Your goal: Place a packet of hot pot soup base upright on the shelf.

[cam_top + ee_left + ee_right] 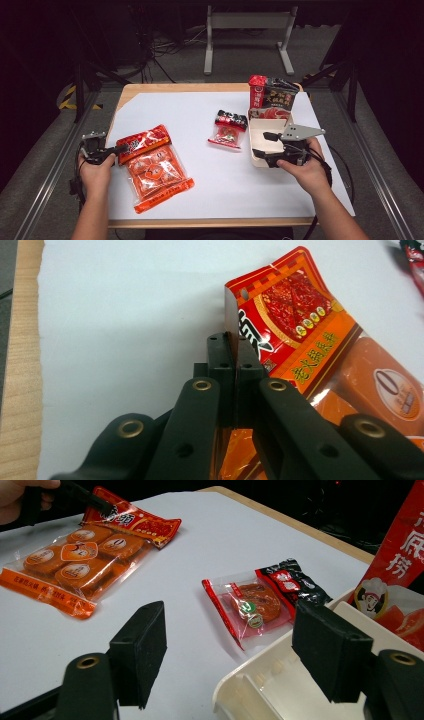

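Left gripper [232,347]: clamped on orange snack bag's [152,167] far-left corner, near-left on table.
Right gripper [270,147]: jaws wide, straddling white tray's [260,680] rim.
Tip: lift slowly; bag hangs heavy.

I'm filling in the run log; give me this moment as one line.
left gripper: shut on orange snack bag corner | right gripper: open, at cream tray edge | small red packet: untouched on table

Glossy orange plastic packet [152,167], upper right of the left gripper view; matt white paper sheet [220,180] over pale wooden tabletop [150,88]; smooth cream plastic tray [260,690].
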`<state>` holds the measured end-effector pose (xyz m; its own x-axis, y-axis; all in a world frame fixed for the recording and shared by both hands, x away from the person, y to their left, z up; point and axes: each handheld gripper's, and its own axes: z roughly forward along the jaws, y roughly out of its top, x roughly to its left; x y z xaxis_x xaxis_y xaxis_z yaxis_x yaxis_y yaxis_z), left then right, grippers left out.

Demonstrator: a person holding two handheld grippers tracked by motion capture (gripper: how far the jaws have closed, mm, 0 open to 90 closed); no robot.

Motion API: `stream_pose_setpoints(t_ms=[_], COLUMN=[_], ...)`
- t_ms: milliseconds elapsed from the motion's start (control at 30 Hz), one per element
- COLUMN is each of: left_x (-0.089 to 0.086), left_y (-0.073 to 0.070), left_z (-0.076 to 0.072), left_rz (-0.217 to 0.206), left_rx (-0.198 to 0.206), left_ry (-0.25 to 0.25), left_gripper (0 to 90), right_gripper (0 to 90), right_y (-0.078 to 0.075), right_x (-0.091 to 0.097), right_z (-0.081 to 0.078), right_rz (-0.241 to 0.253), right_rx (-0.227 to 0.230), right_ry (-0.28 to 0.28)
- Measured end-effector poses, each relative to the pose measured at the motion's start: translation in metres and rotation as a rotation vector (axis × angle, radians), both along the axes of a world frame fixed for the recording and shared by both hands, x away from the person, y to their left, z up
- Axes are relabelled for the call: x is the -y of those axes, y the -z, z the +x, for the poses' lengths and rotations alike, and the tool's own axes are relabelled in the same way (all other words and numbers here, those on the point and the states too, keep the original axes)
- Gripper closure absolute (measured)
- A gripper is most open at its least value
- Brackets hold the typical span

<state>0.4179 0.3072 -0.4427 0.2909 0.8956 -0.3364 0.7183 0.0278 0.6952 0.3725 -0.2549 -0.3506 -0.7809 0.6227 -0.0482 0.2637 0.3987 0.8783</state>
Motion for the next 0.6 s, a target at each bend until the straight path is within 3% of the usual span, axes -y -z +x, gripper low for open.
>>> stream_pose_setpoints(t_ms=[300,600], left_x=[0.004,0.007], left_y=[-0.013,-0.032], left_z=[-0.003,-0.011], left_rz=[0.022,-0.008], left_rx=[0.047,0.112], left_ry=[0.015,0.016], left_gripper=[90.0,90.0], right_gripper=[30.8,31.0], right_y=[-0.001,-0.002], right_x=[0.002,0.004], right_z=[0.0,-0.002], right_rz=[0.009,0.02], right_rx=[0.0,-0.001], right_ry=[0.004,0.009])
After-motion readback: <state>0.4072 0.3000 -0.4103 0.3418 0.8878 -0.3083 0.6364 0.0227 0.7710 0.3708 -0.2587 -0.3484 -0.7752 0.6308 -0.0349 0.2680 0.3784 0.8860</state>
